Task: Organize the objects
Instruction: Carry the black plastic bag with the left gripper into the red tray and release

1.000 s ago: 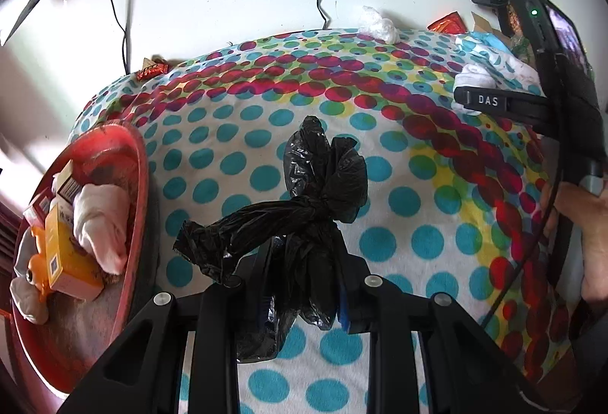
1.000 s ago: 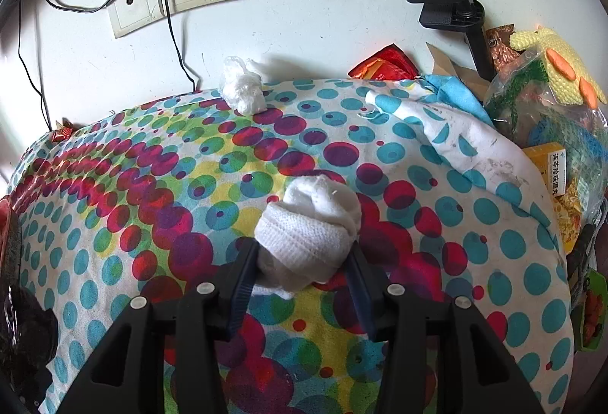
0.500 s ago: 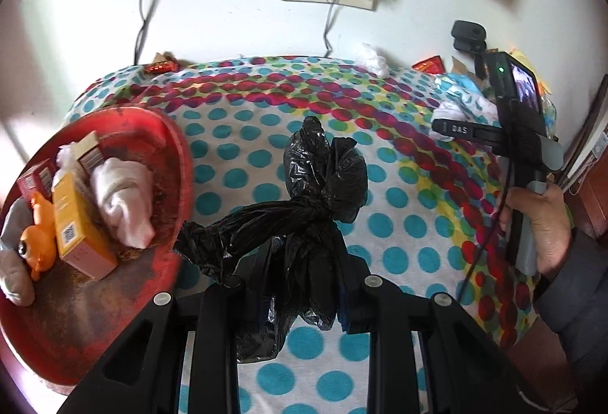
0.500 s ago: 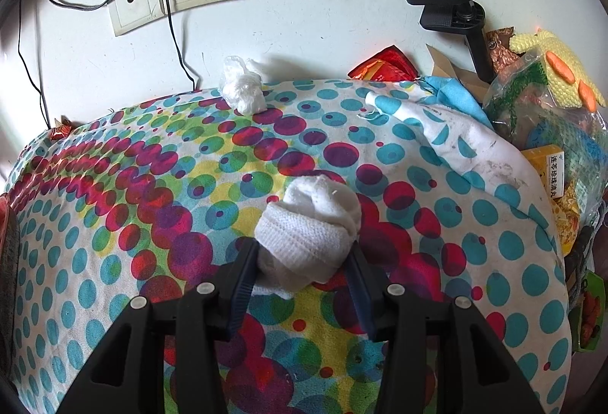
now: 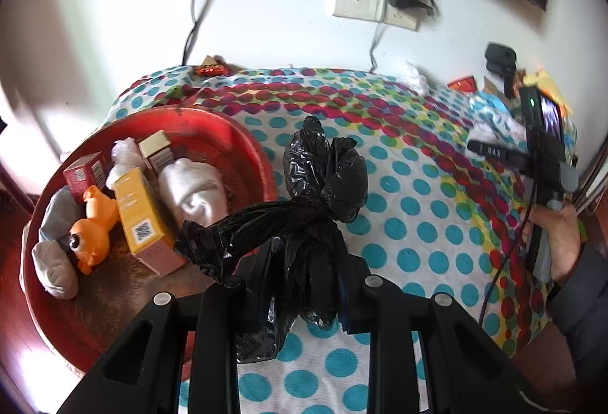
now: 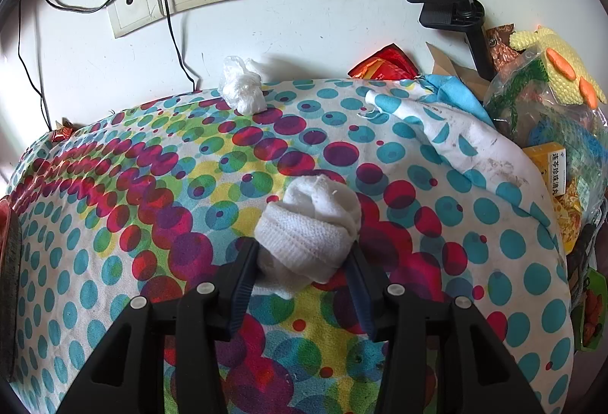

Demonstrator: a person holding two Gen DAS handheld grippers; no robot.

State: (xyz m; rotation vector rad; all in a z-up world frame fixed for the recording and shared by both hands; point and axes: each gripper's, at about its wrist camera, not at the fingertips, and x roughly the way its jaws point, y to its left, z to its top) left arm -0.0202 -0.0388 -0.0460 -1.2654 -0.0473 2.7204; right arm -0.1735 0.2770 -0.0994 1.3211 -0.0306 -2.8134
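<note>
left fingers clamp black bag – right fingers grip white sock.

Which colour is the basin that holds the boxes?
Red basin; the left wrist view shows it best.

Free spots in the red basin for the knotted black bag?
The round red plastic basin is bare along its near side, below the yellow carton and orange toy duck. Its far left is crowded with boxes and white socks. The dotted cloth is open mid-table.
</note>
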